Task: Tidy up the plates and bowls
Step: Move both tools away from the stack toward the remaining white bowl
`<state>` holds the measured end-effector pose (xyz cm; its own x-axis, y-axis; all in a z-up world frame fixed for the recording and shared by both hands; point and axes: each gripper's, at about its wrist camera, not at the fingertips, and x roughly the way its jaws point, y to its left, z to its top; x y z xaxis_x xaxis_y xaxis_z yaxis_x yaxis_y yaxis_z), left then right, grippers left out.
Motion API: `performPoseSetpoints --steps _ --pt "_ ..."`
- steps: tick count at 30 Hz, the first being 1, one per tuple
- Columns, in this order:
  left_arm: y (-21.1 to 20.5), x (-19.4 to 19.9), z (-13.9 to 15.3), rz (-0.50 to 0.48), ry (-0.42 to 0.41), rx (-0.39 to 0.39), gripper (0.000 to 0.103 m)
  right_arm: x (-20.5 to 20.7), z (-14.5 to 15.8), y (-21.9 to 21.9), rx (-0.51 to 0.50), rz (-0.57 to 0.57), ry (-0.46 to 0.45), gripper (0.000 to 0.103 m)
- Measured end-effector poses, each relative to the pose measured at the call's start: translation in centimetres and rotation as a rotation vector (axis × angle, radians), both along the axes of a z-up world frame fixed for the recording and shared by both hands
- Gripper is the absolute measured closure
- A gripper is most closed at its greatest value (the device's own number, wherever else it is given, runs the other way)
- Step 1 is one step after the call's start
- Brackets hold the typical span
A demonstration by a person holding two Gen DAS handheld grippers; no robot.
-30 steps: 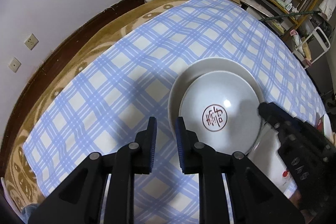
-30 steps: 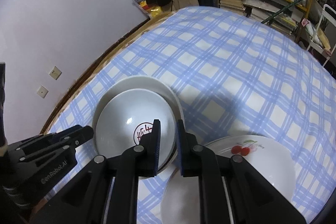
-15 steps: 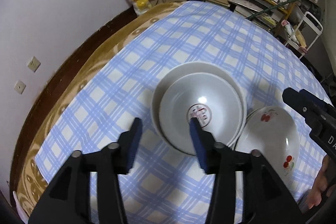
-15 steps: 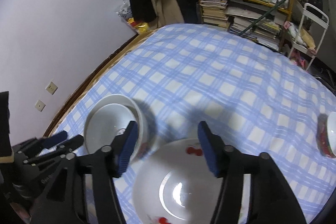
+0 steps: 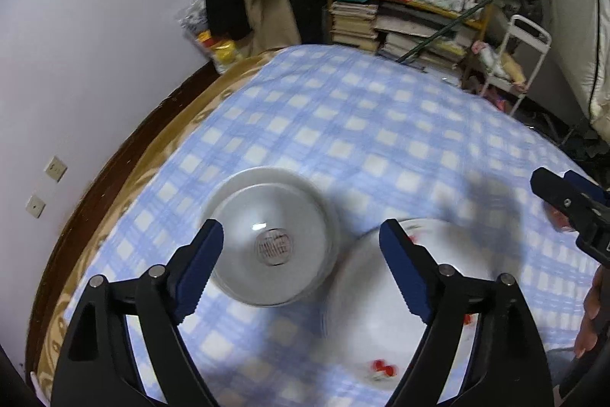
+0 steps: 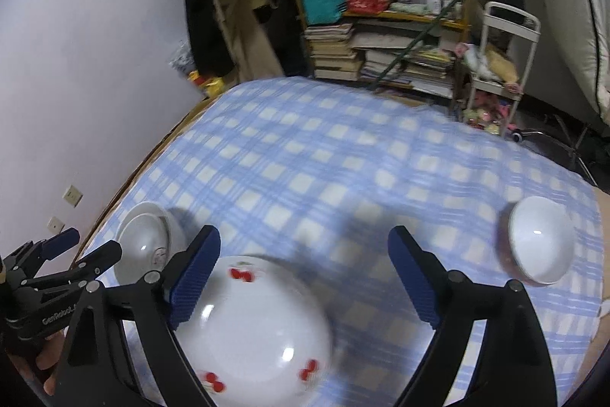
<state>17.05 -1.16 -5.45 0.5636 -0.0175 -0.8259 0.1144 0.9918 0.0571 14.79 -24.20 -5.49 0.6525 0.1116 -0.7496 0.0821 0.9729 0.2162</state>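
The worktop [image 6: 305,155] is big and has a blue checked cloth on it. The biggest dish is the cherry plate [image 6: 251,327], at about six o'clock in the right wrist view, low and near the camera. Next in size is the grey bowl [image 5: 272,243] with a red stamp in the middle. It sits inside a wider white dish [image 5: 267,174], at about seven o'clock in the left wrist view, and it looks to touch the cherry plate's edge. The smallest is the little white bowl [image 6: 539,245], at about four o'clock in the right wrist view, well apart from the others. All of these look hard, smooth and shiny, so they are likely slippery and could break if dropped. The plate is probably the heaviest. The best place to take hold is the rim, with one pad inside and one outside. The left claw [image 5: 301,246] is spread wide and opening more; it holds nothing and hangs over the grey bowl. The right claw [image 6: 305,254] is spread wide too, also opening, and it holds nothing above the cherry plate.
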Motion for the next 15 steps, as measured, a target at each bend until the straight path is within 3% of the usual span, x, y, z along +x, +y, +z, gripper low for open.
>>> performPoseSetpoints --steps 15 --pt "-12.8 0.4 0.4 -0.136 -0.009 -0.03 0.02 -2.8 1.0 -12.0 -0.02 -0.168 -0.02 0.009"
